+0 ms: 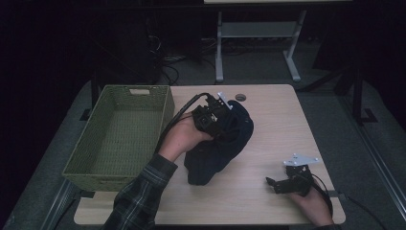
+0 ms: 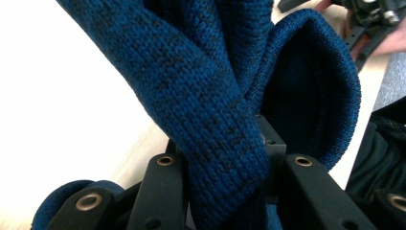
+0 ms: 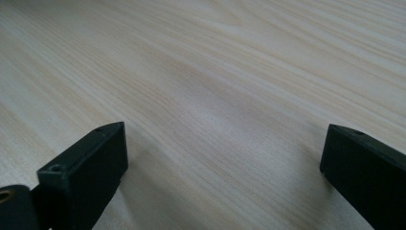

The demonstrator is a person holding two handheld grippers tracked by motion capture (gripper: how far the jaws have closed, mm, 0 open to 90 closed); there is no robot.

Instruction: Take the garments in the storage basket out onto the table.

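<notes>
The dark blue knitted garment lies heaped at the middle of the wooden table, just to the right of the green woven basket, whose near corner hangs past the table's left edge. Right of the garment the tabletop is bare wood out to the right edge, and a small round grommet sits beyond the garment near the far edge.

My left gripper is at the garment's far upper part, on the side facing the basket. In the left gripper view its jaws are partly closed, with a thick fold of the blue knit pinched between them, so it grips the garment.

My right gripper rests well right of the garment, near the table's front edge. In the right gripper view its jaws stand wide apart over bare wood, with nothing between them.
</notes>
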